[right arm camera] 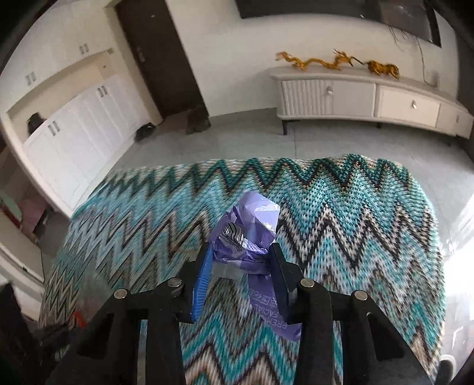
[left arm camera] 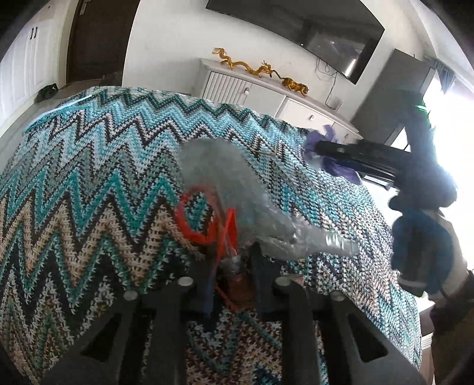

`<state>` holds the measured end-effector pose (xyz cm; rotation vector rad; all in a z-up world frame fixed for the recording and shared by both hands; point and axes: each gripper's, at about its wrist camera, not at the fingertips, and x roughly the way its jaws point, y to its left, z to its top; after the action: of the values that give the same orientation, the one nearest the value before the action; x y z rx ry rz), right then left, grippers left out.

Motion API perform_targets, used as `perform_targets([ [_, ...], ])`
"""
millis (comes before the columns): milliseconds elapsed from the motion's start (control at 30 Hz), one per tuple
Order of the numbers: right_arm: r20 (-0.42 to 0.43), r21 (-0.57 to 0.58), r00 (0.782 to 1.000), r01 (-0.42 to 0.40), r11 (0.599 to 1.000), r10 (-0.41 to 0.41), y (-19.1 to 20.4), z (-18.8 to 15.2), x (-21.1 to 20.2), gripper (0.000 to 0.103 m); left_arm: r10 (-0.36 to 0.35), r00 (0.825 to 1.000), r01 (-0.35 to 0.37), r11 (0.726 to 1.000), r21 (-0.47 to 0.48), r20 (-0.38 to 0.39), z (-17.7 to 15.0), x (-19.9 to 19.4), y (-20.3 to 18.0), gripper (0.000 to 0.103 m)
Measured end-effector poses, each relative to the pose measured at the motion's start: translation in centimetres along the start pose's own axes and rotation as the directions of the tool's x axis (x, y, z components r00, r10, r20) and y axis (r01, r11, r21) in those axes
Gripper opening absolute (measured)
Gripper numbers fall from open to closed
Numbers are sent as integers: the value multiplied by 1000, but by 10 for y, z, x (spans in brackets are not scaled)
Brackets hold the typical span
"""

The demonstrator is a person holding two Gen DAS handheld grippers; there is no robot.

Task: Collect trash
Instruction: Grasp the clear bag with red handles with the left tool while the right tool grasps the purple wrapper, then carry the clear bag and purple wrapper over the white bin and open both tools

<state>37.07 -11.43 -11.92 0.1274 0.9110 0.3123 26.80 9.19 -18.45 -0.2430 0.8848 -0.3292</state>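
Purple wrapper point(right arm camera: 246, 234): pinched between right gripper point(right arm camera: 241, 260) fingers, above zigzag blanket point(right arm camera: 355, 213). Clear plastic bag point(left arm camera: 237, 207): clamped by nearly closed left gripper point(left arm camera: 228, 266) fingers.

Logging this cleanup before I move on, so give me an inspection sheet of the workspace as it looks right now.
Surface: zigzag knit cloth covers the table.
Job's things: purple wrapper; clear plastic bag with red ties.
Clutter: nothing seen.
Grippers: left gripper shut on the clear plastic bag; right gripper shut on the purple wrapper.
Cables: wires hang below the television.
Surroundings: white sideboard with gold dragon figures, dark door, tiled floor.
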Motion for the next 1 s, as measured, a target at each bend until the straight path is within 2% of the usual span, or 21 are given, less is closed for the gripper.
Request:
perform_targets([
  [233, 46, -49, 997, -63, 997, 66, 14, -52, -83, 38, 62, 998, -62, 998, 15, 22, -9, -19, -8, 10],
  [367, 97, -22, 993, -71, 997, 73, 2, -91, -140, 38, 62, 998, -62, 998, 21, 30, -19, -43, -19, 10],
  [500, 164, 31, 986, -25, 999, 19, -21, -134, -200, 38, 44, 998, -47, 997, 64, 50, -23, -67, -45, 10],
  [733, 222, 128, 960, 146, 981, -172, -78, -214, -293, 38, -22, 996, 8, 986, 164, 84, -21, -104, -118, 10],
  [900, 227, 247, 940, 196, 949, -253, -129, -263, -333, 38, -99, 994, 84, 959, 269, 43, -21, -101, -196, 10],
  [1000, 218, 305, 932, 217, 927, -289, -156, -282, -344, 38, -112, 994, 106, 932, 348, -3, -27, -84, -251, 10],
])
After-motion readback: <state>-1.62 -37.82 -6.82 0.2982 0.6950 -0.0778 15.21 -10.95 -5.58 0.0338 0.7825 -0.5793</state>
